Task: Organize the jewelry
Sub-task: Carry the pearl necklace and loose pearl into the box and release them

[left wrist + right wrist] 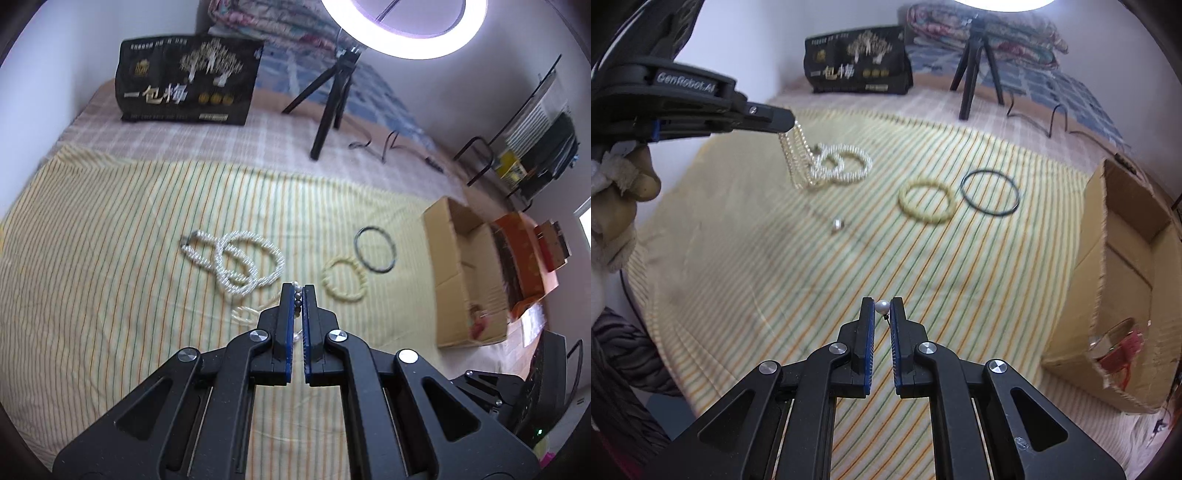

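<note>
left gripper [297, 291] tight on a bead strand [792, 158] (dangling); right gripper [882, 306] pinching a pearl [882, 306]

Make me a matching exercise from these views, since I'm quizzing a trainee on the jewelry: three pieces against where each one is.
Column one:
1. single pearl
2. black ring
3. beaded strand

Column two:
A. hanging from the left gripper
B. pinched in the right gripper
C. flat on the striped cloth, beside the yellow-green bracelet

Pairs: 1-B, 2-C, 3-A
</note>
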Tool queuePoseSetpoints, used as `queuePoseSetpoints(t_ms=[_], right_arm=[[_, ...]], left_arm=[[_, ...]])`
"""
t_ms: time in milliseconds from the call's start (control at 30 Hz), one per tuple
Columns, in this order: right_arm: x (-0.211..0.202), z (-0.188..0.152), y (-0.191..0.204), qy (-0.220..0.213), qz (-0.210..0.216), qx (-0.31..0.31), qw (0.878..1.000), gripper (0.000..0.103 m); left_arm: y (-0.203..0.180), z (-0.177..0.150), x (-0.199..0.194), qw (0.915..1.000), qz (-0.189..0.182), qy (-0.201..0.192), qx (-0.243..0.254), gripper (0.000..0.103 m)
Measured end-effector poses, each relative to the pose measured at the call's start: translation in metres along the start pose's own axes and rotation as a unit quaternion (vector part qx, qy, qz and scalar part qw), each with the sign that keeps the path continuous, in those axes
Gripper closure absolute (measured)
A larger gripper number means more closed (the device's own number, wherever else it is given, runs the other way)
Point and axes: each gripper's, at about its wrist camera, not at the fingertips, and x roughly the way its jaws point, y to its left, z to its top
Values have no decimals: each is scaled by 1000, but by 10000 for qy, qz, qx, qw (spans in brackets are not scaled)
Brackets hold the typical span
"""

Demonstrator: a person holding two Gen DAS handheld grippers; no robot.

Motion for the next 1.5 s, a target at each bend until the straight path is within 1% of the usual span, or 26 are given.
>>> queuePoseSetpoints(t_ms=[267,467,667,967,1167,1500], right_arm=[[-35,11,-21,-463,-111,226,9986,96],[-53,16,-54,-703,-288,560,9955,96],[-74,12,-85,-904,-512,905,9905,96],[-94,-1,-123,-1035,-753,1292,9833,96],[-102,-12,-141,-1059,-809,1518,9794,96],[-107,-24,-168,-1029,-930,1814,9736,96]], left_arm=[[-20,9,-17,9993,-274,-229,59,102],[-45,14,-21,9983,-446,-326,184,102],[-75,14,-20,9969,-597,-361,368,102],[-123,11,-8,9941,-811,-266,664,102],[-156,13,1,9911,-978,-224,871,102],[-211,20,26,9857,-1053,-163,1303,102]])
